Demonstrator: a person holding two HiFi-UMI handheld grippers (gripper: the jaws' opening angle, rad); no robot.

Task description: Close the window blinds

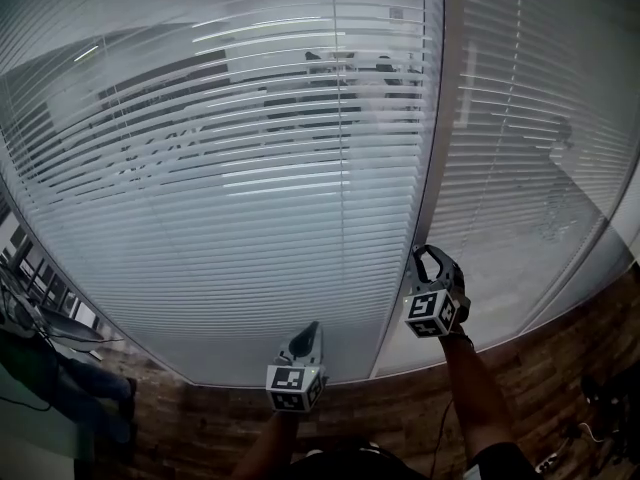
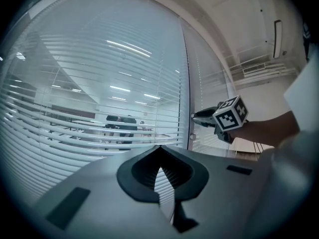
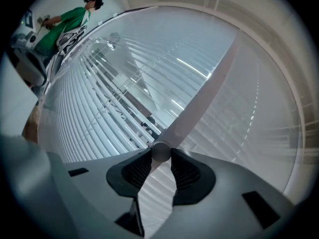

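- While clamping the right gripper [image 1: 428,258] onto the small round knob [image 3: 160,150], one pad on each side of it, keeps the tool pointed level at the post [image 1: 440,118] between the two panes.
- Holds the left gripper [image 1: 310,330] lower and nearer the body, jaws together on nothing, clear of the window.
- Beyond the jaws: window blinds [image 1: 230,168] of the left pane, slats tilted partly open, with dark shapes of a room beyond showing through the gaps; slats of the right pane [image 1: 520,148] looking denser and closer to flat.
- Judged as turning the knob, with the closing not yet done.
- Could slip: a small, smooth, round knob caught only near the pad tips, so may let the pads skate round it during a wrist roll without turning at all.
- Could go the wrong way and widen the gaps; worth watching the left pane for narrowing.
- Could overrun the end stop and strain the mechanism by forcing on past the flat-slat position.
- Could knock the post or the window with the tool body through rolling off-axis.
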